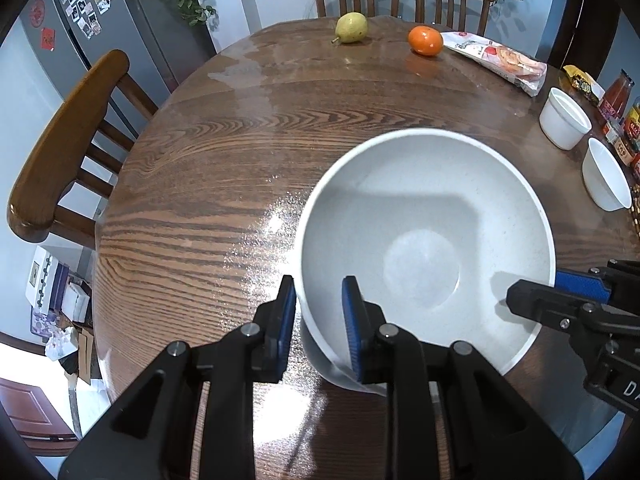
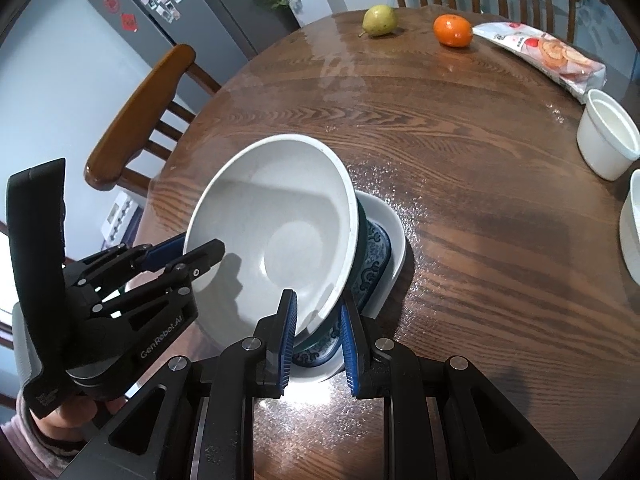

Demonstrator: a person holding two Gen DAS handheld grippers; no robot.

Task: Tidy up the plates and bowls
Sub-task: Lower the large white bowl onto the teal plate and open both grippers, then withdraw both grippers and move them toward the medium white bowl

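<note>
Bowl (image 1: 424, 264) rim pinched between both grippers' pads; tilted over plates (image 2: 384, 264).

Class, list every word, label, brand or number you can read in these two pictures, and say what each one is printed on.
"GenRobot.AI": on the body of the left gripper.
"DA", cut off by the frame edge: on the right gripper.
Snack packet, condiment jars, red fridge signs: print too small or blurred to read.
</note>
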